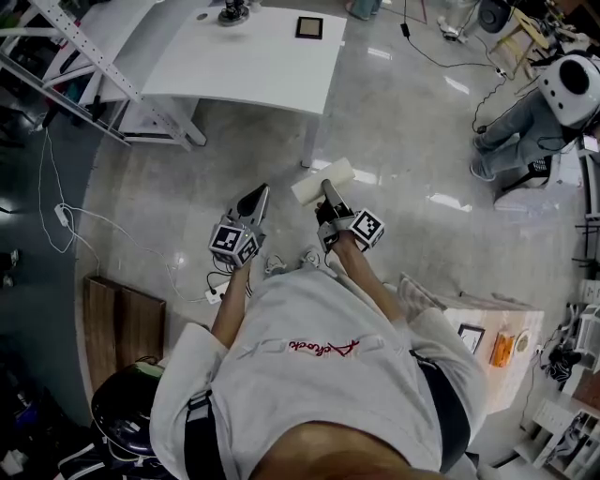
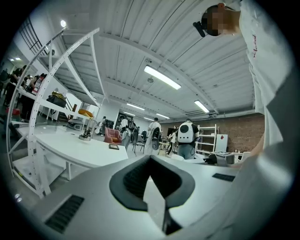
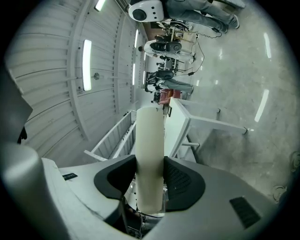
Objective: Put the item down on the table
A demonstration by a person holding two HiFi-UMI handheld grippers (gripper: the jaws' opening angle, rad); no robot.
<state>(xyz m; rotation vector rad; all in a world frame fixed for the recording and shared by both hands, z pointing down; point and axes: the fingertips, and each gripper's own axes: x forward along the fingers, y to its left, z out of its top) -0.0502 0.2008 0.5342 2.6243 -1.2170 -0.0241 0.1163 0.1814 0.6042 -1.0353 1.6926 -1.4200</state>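
A cream block (image 1: 314,185) (image 3: 150,140) is clamped between the pads of my right gripper (image 1: 328,195) (image 3: 150,174). It sticks out past the fingertips and hangs in the air over the floor. The white table (image 1: 253,66) (image 3: 181,123) (image 2: 79,151) stands further ahead, apart from the block. My left gripper (image 1: 255,202) (image 2: 150,160) is held beside the right one, its jaws together at a point with nothing between them. Both grippers are carried at the person's waist.
A black square tile (image 1: 308,27) and a small metal object (image 1: 232,13) sit on the table's far part. A white slanted frame (image 1: 84,61) flanks it at left. A white humanoid robot (image 1: 567,89) sits at right, with cables (image 1: 450,61) on the floor and a box (image 1: 492,342) beside the person.
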